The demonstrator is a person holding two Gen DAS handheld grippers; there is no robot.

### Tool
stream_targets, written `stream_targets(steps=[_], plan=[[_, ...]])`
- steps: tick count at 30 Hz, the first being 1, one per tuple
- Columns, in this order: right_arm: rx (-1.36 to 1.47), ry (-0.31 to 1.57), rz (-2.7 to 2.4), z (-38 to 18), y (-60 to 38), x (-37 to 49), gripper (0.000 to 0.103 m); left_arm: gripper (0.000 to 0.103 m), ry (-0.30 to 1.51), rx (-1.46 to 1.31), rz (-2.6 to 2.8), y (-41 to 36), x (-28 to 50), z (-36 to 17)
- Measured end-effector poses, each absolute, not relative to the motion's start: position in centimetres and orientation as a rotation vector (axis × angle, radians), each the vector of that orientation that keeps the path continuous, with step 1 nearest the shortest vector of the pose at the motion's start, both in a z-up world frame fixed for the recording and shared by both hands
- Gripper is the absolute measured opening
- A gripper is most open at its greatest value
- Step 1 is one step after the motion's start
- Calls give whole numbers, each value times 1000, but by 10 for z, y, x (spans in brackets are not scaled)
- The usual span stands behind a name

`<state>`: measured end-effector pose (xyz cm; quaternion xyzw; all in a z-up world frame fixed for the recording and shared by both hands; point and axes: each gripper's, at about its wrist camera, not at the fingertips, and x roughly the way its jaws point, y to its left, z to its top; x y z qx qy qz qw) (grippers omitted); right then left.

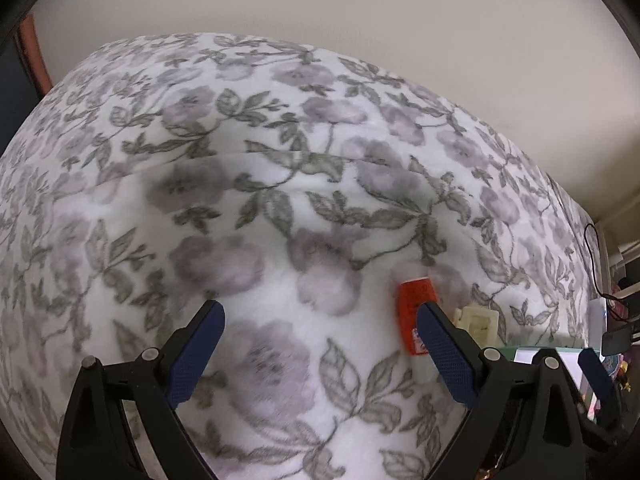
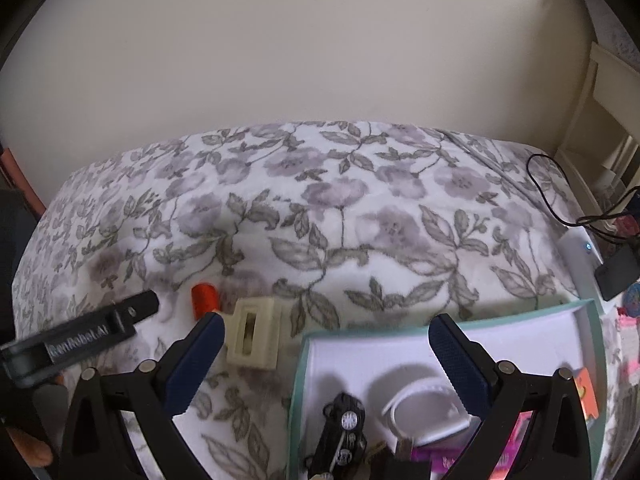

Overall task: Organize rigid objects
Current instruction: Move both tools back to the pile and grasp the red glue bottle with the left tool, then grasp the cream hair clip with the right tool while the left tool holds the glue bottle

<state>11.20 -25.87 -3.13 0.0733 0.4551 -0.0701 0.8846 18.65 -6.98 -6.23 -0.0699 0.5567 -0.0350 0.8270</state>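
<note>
We work over a bed covered by a floral blanket (image 2: 340, 208), set against a plain cream wall (image 2: 280, 40). At our right sits a teal-rimmed box (image 2: 592, 320) already holding a toy car (image 2: 344, 432) and a white band (image 2: 424, 404). Two things remain on the blanket: a cream clip (image 2: 253, 332) and an orange tube (image 1: 414, 312). Our left gripper (image 1: 320, 344) is spread wide and empty, the tube just beside its right finger. Our right gripper (image 2: 326, 344) is also spread, over the box edge. Next, we judge, comes closing on the tube.
</note>
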Motion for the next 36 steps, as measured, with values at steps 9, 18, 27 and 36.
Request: stream_targets(steps=[9, 18, 27, 36], plan=[[162, 1012, -151, -47, -271, 130, 103, 97, 1195, -154, -108, -88, 202, -76], [208, 1032, -158, -41, -291, 133, 103, 97, 1216, -95, -126, -109, 208, -92], [199, 1034, -169, -42, -293, 133, 103, 87, 1211, -11, -123, -129, 204, -97], [201, 1039, -143, -47, -286, 133, 103, 38, 1224, 41, -161, -134, 199, -94]])
